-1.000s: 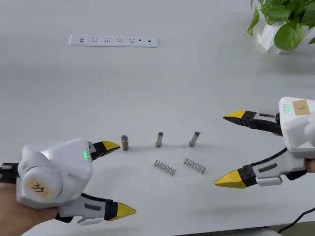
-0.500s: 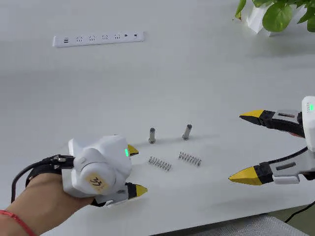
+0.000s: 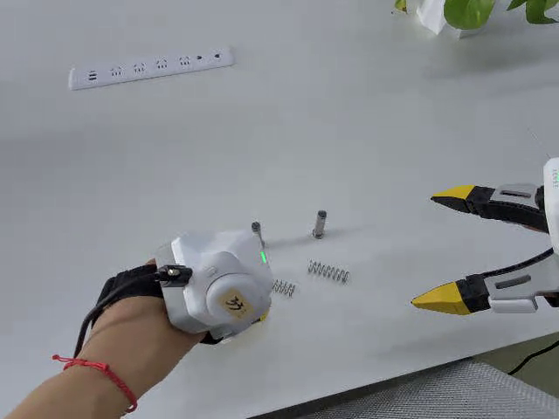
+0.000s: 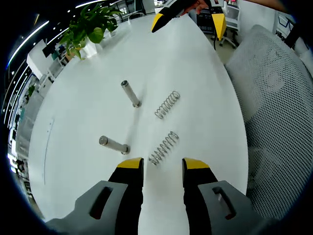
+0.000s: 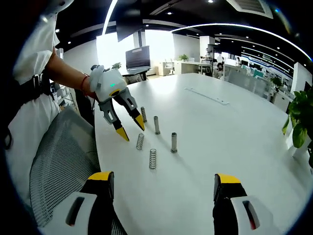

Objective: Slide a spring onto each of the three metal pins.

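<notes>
Two springs lie flat on the white tabletop [image 3: 367, 131] with their long axes nearly parallel. In the left gripper view both run away from the camera, roughly along the line of the jaws. The near spring [image 4: 163, 147] lies just ahead of the left gripper [image 4: 163, 164], whose jaws stand a moderate way apart with nothing between them. The far spring [image 4: 167, 104] lies further out.

Beside the springs the near pin [image 4: 113, 144] and the far pin [image 4: 130, 93] stand upright (the fisheye makes them seem to lean). In the right gripper view a third pin [image 5: 144, 114] stands just behind the left gripper's tips, in line with the others.

The right gripper [image 3: 445, 247] hovers well off to the side, jaws spread wide and empty. In the head view the left gripper's body covers part of the near spring. A power strip [image 3: 150, 67] and a potted plant [image 3: 463, 10] sit far across the tabletop, and a mesh chair [image 4: 274, 98] stands beside it.
</notes>
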Tool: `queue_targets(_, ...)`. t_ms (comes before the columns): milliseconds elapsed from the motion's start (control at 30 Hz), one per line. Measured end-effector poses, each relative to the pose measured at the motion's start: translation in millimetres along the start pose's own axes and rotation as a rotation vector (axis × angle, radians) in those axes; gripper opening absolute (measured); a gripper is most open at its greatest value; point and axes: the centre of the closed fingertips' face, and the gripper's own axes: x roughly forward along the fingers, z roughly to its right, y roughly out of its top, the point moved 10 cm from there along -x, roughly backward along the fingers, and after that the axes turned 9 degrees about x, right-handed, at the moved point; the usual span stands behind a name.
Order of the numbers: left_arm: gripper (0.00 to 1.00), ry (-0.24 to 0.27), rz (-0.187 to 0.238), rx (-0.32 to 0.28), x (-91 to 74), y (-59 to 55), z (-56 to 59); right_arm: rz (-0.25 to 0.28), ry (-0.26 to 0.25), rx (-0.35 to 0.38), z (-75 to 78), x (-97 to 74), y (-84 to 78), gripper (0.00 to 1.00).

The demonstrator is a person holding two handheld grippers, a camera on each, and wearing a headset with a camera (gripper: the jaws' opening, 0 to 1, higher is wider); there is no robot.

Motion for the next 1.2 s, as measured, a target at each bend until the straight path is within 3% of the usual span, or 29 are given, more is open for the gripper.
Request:
queue_targets(300, 0.25, -0.030, -0.050, -0.012, 9.7, -1.6, 1.7, 0.009, -0.019, 0.024, 1.1, -4.6, -8.5, 0.82)
queue_targets(567, 0.17, -0.042, -0.042, -0.072, 8.0, -5.2, 2.9, 0.019, -0.028, 0.033, 0.2, -3.9, -9.8, 0.80)
queue_targets(900, 0.11, -0.060, -0.062, -0.073, 5.2, -9.9, 8.2, 0.015, -0.030, 0.036, 0.8, -6.0, -13.4, 0.81)
queue_targets(1200, 0.08, -0.075, -0.079, -0.033, 5.4, -9.9, 10.5, 0.001, -0.029, 0.024, -0.7, -5.5, -17.4, 0.81)
